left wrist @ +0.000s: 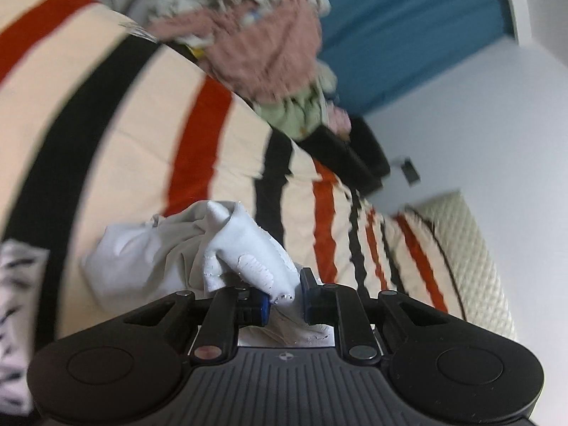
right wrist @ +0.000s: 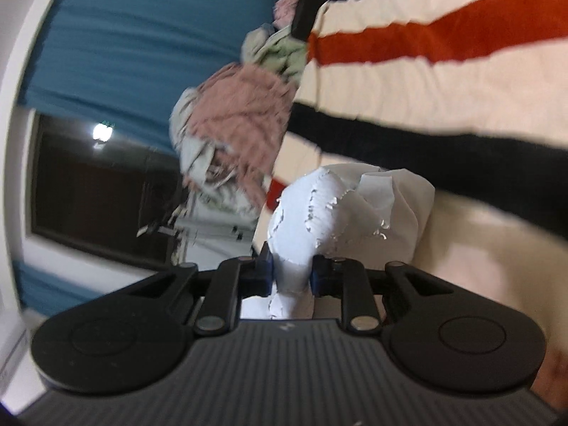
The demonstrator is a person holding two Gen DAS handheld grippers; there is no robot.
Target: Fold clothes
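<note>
In the left wrist view, the left tool (left wrist: 285,300) sits at the lower middle of the frame with its blue-padded fingers (left wrist: 263,306) parted around a corner of a white garment (left wrist: 184,248); the cloth touches the left pad, while a gap shows before the right pad, so I cannot tell whether it truly grips. The garment bunches up just above the tool, its frayed white hem turned toward the camera, and it rests on a bed covered by a cream blanket (left wrist: 142,149) with red and black stripes. At the upper middle of that frame a pile of clothes (left wrist: 262,53), pink, pale green and patterned, lies at the far edge of the bed against a blue curtain (left wrist: 408,28). In the right wrist view, the right tool (right wrist: 289,277) at the lower middle is clenched on another fold of the same white garment, which rises in a crumpled mound above it. The pile of clothes appears at the middle left there, with a dark window (right wrist: 88,184) behind it.
</note>
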